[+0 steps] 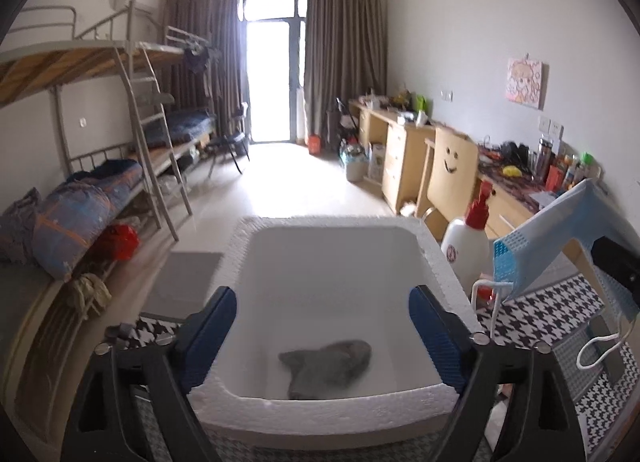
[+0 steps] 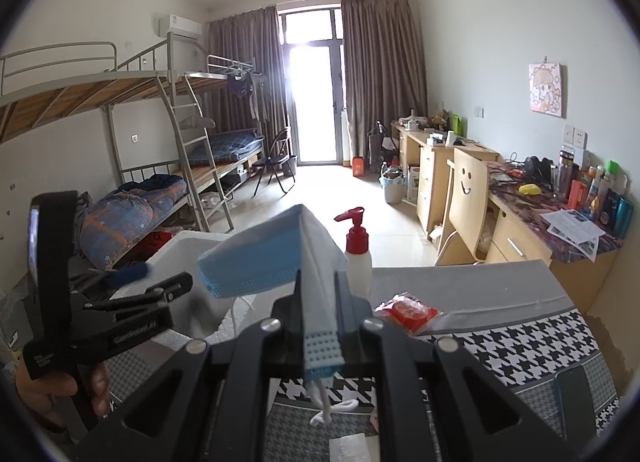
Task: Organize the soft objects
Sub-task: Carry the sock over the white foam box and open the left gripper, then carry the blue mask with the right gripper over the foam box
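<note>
A white foam box (image 1: pixel 332 416) stands on the table, with a grey cloth (image 1: pixel 330 366) lying on its floor. My left gripper (image 1: pixel 323 334) is open, its blue fingers on either side of the box above its near rim, holding nothing. My right gripper (image 2: pixel 318 290) is shut on a blue face mask (image 2: pixel 256 258), held up in the air to the right of the box (image 2: pixel 180 258). The mask also shows at the right of the left wrist view (image 1: pixel 560 238), with its white ear loops hanging down.
A white pump bottle with a red top (image 2: pixel 357 254) stands behind the box. A red packet (image 2: pixel 408 312) lies on the houndstooth tablecloth (image 2: pixel 520 346). A white tissue (image 2: pixel 348 448) lies near the front. Bunk beds stand at left, desks and a chair at right.
</note>
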The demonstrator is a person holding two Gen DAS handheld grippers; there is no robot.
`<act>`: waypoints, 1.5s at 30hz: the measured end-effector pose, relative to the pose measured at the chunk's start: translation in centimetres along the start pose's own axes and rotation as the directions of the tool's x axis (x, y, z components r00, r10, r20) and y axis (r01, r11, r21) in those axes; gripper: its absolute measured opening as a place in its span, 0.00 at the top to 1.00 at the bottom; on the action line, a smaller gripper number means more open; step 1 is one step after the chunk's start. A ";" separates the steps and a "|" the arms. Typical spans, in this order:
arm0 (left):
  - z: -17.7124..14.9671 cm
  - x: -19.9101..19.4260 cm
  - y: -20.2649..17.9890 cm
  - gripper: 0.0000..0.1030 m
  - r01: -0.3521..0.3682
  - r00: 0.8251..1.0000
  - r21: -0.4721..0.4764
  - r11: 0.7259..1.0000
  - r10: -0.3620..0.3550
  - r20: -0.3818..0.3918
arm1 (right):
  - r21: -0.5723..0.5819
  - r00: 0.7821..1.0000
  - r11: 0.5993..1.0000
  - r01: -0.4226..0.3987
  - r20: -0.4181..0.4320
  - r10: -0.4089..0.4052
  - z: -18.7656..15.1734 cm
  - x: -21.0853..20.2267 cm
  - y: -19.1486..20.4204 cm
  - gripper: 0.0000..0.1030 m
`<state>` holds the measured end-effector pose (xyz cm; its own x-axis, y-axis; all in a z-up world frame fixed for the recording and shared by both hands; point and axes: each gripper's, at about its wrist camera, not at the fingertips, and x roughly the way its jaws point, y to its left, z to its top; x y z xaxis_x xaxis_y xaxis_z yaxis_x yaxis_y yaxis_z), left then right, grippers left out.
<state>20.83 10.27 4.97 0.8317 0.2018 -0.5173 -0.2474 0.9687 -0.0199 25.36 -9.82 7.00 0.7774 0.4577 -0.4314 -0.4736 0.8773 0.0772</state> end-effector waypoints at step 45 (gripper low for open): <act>-3.8 -5.7 5.4 0.01 -0.118 0.987 -0.119 0.986 0.129 0.095 | -0.101 0.978 0.978 -0.180 -0.123 0.168 1.4 4.5 6.1 0.87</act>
<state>12.91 13.77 4.56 0.8362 0.3382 -0.4318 -0.4008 0.9142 -0.0602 26.49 -2.20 6.79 0.6304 0.5770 -0.5193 -0.6455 0.7612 0.0622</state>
